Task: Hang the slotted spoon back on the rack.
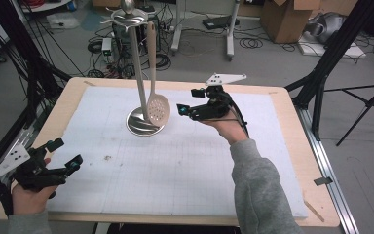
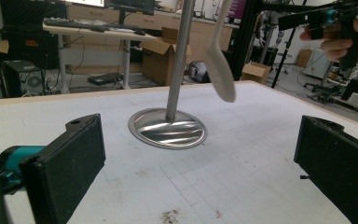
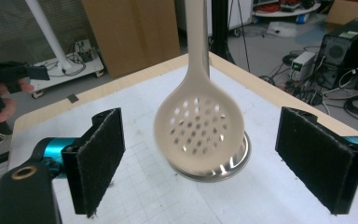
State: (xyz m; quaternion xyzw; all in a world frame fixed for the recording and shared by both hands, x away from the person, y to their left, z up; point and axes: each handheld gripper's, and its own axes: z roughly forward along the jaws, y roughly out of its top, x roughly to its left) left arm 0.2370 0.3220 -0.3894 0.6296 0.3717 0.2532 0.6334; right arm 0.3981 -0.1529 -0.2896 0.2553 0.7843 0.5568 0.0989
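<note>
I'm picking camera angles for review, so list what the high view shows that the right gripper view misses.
High view alone: the hook ring atop the stand and the person's grey sleeve. Right gripper view alone: the holes in the beige plastic slotted spoon seen up close between open right tongs. Both share the spoon, the shiny round metal stand base and the white gridded mat.

Slotted spoon [image 3: 199, 133] handle cut off by top edge

Cream slotted spoon [image 1: 157, 105] hangs upright from the stand [image 1: 140, 73], apparently free.
</note>
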